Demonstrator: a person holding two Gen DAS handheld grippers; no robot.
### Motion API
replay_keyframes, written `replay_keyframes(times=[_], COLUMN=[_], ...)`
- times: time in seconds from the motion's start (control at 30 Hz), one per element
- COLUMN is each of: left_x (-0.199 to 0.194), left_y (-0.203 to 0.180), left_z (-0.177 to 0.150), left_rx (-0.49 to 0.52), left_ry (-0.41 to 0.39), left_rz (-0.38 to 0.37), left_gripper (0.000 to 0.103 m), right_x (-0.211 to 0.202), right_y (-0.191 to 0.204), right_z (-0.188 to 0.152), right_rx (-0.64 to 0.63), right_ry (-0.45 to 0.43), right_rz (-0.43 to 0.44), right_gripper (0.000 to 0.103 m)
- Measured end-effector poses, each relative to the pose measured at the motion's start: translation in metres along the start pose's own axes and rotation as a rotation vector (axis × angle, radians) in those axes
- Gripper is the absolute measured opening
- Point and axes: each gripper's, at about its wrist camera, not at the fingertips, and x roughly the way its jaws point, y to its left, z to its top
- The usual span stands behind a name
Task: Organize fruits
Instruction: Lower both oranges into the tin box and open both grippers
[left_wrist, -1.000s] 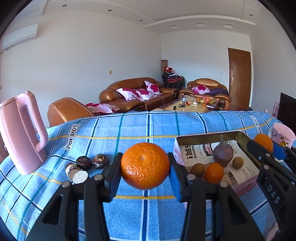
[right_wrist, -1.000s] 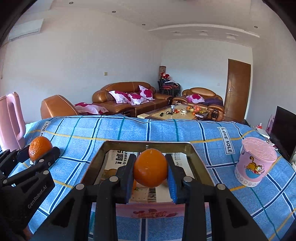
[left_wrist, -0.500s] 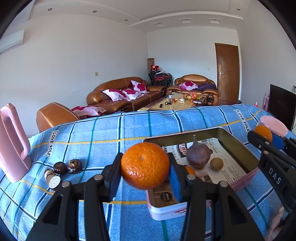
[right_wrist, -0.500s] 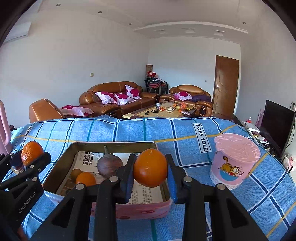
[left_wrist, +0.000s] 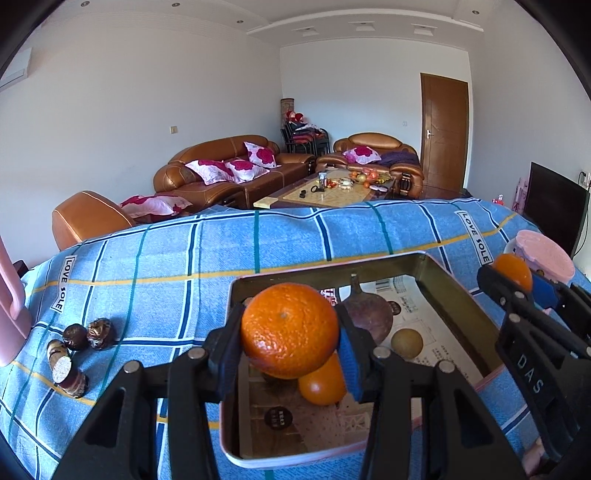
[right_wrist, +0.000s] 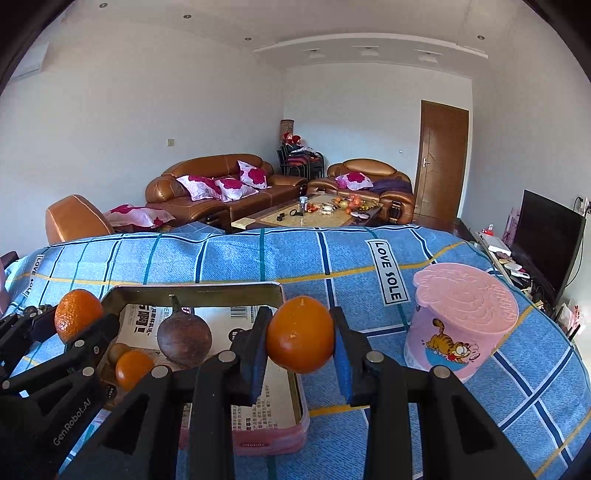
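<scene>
Partly done: tin tray (left_wrist: 458, 295) holds three fruits; left gripper (left_wrist: 290, 345) and right gripper (right_wrist: 300, 341) each clamp an orange, undelivered.

Metal tin (left_wrist: 436, 275), paper-lined; woven checked cloth (left_wrist: 155, 266); glossy plastic cup (right_wrist: 461, 325).

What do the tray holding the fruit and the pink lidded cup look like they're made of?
Tray: probably tin-plated metal, since its inner walls have a dull, brassy, mirror-like sheen and the outside is pink. Pink cup: likely moulded plastic, matte, with a ridged lid and a printed cartoon cat.
</scene>
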Motion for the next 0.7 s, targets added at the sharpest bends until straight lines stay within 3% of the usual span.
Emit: replay_keyframes(times=[0.27,0.43,0.7], left_x=[0.024,0.038,0.051], left_y=[-0.004,-0.002,0.004], left_z=[0.006,0.009,0.01], left_rx=[-0.011,-0.022,-0.048], left_ry=[0.075,0.122,0.17], left_rz=[-0.014,-0.043,-0.045], left_gripper=[0.048,0.048,0.048], right_x=[0.024,0.046,0.05], right_y=[0.009,0.012,0.026], right_z=[0.01,0.012,0.011], right_rx=[-0.025,-0.023,-0.081], right_ry=[0.043,0.134,0.153], right_rz=[0.013,0.091,0.167], right_gripper=[0.034,0.034,0.034])
